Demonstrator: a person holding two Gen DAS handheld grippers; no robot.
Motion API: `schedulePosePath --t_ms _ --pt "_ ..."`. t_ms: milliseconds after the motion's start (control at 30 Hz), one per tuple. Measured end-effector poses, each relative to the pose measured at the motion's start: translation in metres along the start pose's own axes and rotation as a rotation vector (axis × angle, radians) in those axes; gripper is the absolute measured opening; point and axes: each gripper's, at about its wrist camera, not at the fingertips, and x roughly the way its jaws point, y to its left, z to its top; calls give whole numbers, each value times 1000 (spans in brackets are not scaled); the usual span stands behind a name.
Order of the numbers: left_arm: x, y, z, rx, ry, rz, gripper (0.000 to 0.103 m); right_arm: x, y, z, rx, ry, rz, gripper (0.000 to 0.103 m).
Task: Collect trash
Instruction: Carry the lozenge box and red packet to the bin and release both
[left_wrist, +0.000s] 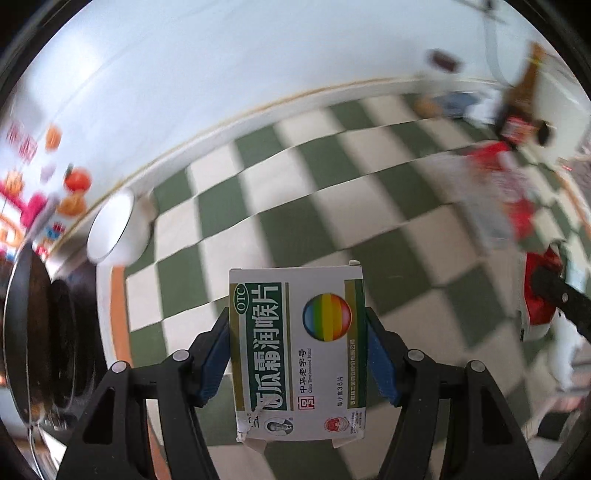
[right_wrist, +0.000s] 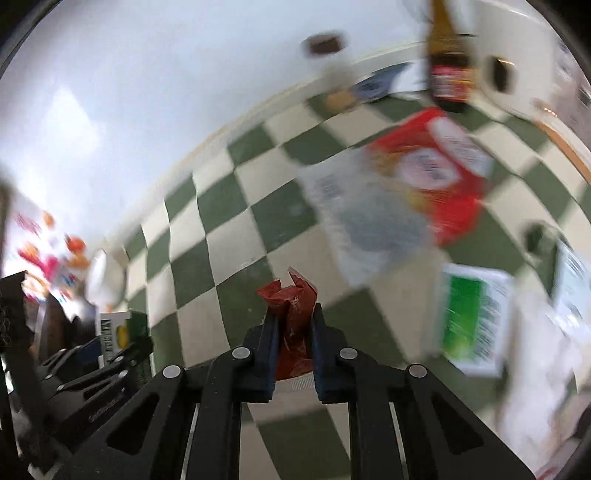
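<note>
My left gripper is shut on a white and green medicine box with a rainbow ball on it, held above the checked tablecloth. My right gripper is shut on a crumpled red wrapper, also above the cloth. In the right wrist view the left gripper and its box show at the lower left. A round dark bin with a metal rim is at the far left of the left wrist view.
A white bowl stands near the bin. A red snack bag, a clear plastic bag, a green and white packet and a brown bottle lie or stand on the right. A white wall rises behind.
</note>
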Motion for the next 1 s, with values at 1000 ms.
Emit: schedulePosePath --t_ms 1000 --pt "191 -701 -437 1100 494 -476 65 -76 -608 -564 1336 -240 -275 16"
